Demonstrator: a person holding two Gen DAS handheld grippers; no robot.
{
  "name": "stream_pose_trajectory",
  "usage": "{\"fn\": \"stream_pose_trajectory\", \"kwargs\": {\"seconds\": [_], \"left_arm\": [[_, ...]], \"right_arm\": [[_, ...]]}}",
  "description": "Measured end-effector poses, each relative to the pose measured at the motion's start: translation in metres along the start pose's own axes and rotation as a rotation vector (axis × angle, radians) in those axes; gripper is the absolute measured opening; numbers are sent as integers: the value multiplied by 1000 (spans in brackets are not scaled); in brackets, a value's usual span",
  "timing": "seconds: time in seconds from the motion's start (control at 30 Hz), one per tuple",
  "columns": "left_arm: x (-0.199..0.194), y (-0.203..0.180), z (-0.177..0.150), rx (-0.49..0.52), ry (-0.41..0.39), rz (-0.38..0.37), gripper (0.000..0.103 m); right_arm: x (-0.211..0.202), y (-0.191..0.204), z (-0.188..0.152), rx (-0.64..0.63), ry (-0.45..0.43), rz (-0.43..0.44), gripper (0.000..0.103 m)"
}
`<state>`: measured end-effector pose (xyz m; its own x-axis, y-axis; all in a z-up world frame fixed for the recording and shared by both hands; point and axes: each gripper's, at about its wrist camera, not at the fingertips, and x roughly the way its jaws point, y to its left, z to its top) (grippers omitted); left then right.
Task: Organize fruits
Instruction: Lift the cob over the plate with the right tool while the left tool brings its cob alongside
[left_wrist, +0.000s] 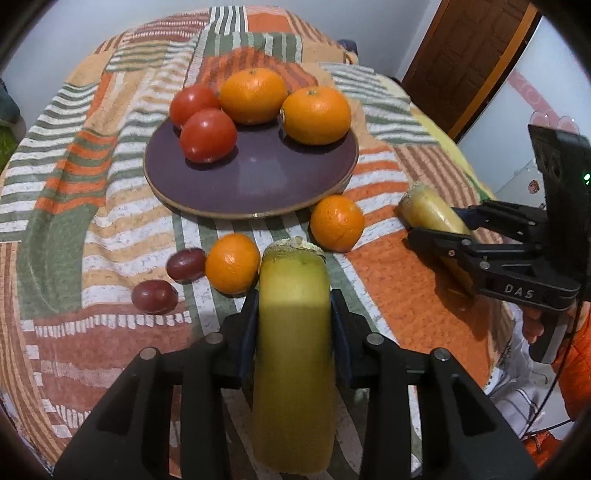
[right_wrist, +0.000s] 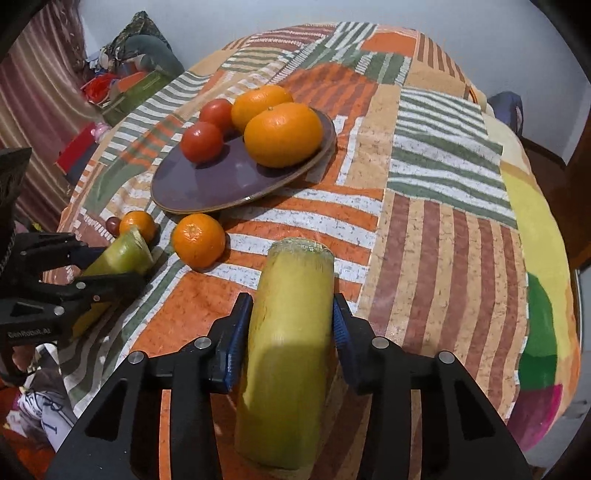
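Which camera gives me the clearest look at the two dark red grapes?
Left wrist view: both grapes lie unobstructed on the patterned cloth, left of a small orange. The right wrist view shows only one grape, small behind that orange.

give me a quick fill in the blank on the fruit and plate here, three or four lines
The purple plate holds two tomatoes and ____ oranges.
Each gripper grips a yellow-green ____.
On the cloth beside the plate lie two small oranges and two dark red ____.
The left gripper and the right gripper both point toward the ____.

Missing words: two; stalk piece; grapes; plate
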<state>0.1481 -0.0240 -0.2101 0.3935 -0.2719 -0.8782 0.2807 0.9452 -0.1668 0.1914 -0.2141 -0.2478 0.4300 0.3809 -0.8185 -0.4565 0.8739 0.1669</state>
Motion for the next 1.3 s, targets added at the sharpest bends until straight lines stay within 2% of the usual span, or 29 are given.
{"fn": "stream_pose_trajectory", "kwargs": {"seconds": [0.47,0.77,0.97,1.3], "left_arm": [[-69,5,28,-13,-202,10,36],[-78,10,51,-25,-266,17,36],[-71,16,62,-31,-268,22,36],[-37,34,74,-60,-210,7,36]], "right_arm": [[-47,19,34,-43,-186,1,35],[-53,32,62,-62,-261,15,34],[-44,41,74,-85,-258,36,34],[-5,46,83,-95,-163,65,35]]}}
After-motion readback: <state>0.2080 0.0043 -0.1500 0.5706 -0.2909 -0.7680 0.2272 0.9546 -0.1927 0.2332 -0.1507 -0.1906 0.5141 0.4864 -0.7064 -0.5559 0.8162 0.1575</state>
